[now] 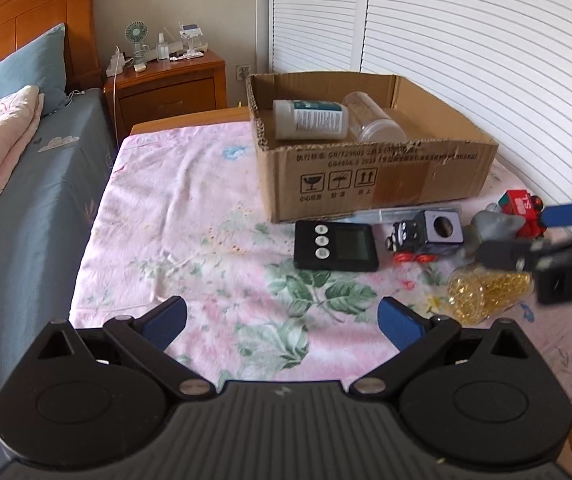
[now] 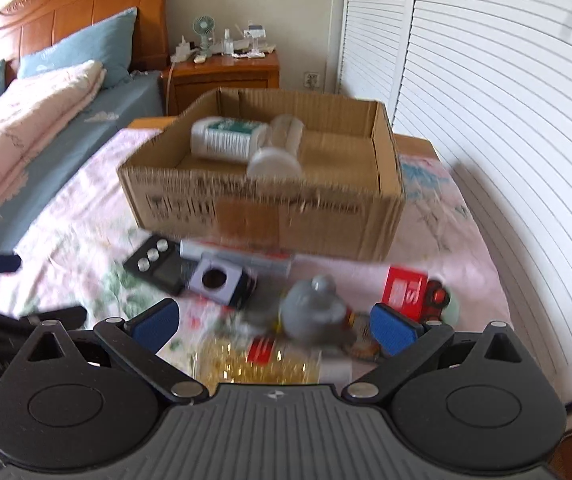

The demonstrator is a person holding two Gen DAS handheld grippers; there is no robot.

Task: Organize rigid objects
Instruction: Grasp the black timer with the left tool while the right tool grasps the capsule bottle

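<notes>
the clear bottle of yellow capsules [image 2: 254, 364] lies on its side on the floral sheet [image 1: 206, 216], low between the 2 blue pads of the right gripper [image 2: 276, 326], whose fingers are spread wide with nothing clamped between them; the view is blurred, so contact cannot be told. just beyond the bottle sits a grey figurine [image 2: 311, 312], nearer the right pad, with a red toy vehicle [image 2: 409, 290] behind that pad. farther out lie a purple-faced toy train [image 2: 222, 280] and a black digital timer [image 2: 154, 266] with 3 round buttons, both just in front of the cardboard box [image 2: 286, 216]. inside the box a white bottle with a green label [image 2: 226, 140] lies on its side touching a clear plastic jar [image 2: 282, 148]. the left gripper [image 1: 282, 322] hangs over bare sheet, its fingers also wide apart and empty, well apart from the timer ahead of it; the capsule bottle shows to its right, beside the other gripper's black frame. beyond stand a bed with blue pillows [image 1: 34, 68], a wooden nightstand [image 1: 170, 84] and white louvred doors [image 1: 465, 40].
</notes>
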